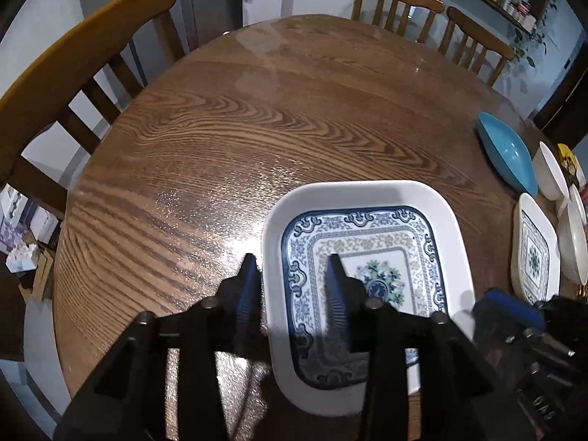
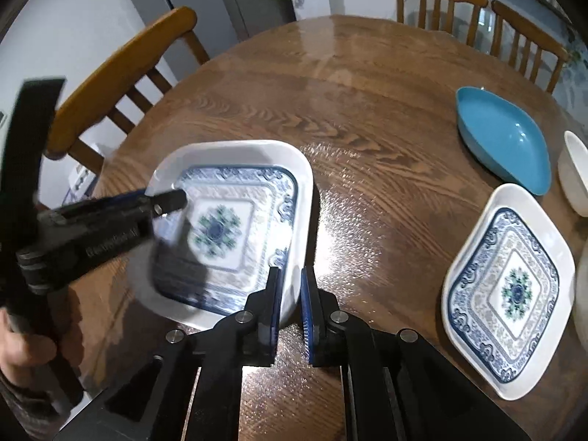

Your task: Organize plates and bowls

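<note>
A white square plate with a blue floral pattern (image 1: 367,235) (image 2: 235,220) sits on the wooden table. My left gripper (image 1: 292,268) (image 2: 172,198) is open, its jaws either side of the plate's left rim. My right gripper (image 2: 292,286) (image 1: 514,308) has its jaws narrowly either side of the plate's right rim; a small gap shows. A second patterned plate (image 2: 511,290) (image 1: 533,253), a blue bowl (image 2: 503,139) (image 1: 507,154) and white bowls (image 2: 575,172) (image 1: 551,172) lie to the right.
The round wooden table (image 1: 257,128) has chairs on the far left (image 1: 73,55) and far right (image 1: 422,7). A yellow item (image 1: 567,161) sits beyond the white bowls at the right edge.
</note>
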`<state>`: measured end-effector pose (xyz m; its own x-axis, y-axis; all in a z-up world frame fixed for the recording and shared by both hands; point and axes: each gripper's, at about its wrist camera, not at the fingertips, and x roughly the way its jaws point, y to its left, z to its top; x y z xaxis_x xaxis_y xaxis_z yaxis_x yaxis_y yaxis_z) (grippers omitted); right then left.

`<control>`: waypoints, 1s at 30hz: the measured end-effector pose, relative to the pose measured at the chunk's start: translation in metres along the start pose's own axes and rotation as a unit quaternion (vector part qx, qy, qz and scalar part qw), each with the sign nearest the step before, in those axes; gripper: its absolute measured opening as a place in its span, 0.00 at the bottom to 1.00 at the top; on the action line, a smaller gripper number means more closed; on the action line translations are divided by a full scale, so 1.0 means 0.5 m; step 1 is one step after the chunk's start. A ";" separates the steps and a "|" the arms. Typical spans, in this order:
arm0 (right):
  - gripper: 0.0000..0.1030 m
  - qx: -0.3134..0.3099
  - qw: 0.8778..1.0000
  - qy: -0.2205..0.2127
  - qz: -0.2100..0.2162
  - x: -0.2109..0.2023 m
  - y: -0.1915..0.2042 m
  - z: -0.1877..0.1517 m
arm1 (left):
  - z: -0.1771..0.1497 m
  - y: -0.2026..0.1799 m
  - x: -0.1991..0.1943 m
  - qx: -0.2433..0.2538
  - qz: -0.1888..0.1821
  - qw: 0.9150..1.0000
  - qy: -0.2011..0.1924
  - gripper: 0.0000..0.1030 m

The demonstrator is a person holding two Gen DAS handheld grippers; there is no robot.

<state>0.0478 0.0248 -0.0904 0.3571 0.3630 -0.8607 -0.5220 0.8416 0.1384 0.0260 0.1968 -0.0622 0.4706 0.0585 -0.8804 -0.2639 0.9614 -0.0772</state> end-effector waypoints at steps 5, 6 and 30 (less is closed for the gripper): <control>0.10 -0.001 0.999 -0.025 -0.020 -0.051 -0.011 -0.016 | 0.006 -0.014 -0.035 0.001 0.005 1.000 -0.022 0.68; 0.10 0.001 0.999 -0.029 -0.023 -0.062 -0.014 -0.021 | 0.008 -0.019 -0.043 0.003 0.003 1.000 -0.024 0.68; 0.66 0.110 0.980 -0.115 -0.116 -0.261 -0.183 -0.157 | -0.055 -0.272 -0.139 0.139 -0.053 0.988 -0.030 0.99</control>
<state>-0.0117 -0.1308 -0.0293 0.6254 0.2103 -0.7514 -0.2357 0.9689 0.0750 0.0061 0.0548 -0.0033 0.5345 -0.0396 -0.8442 0.0274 0.9992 -0.0295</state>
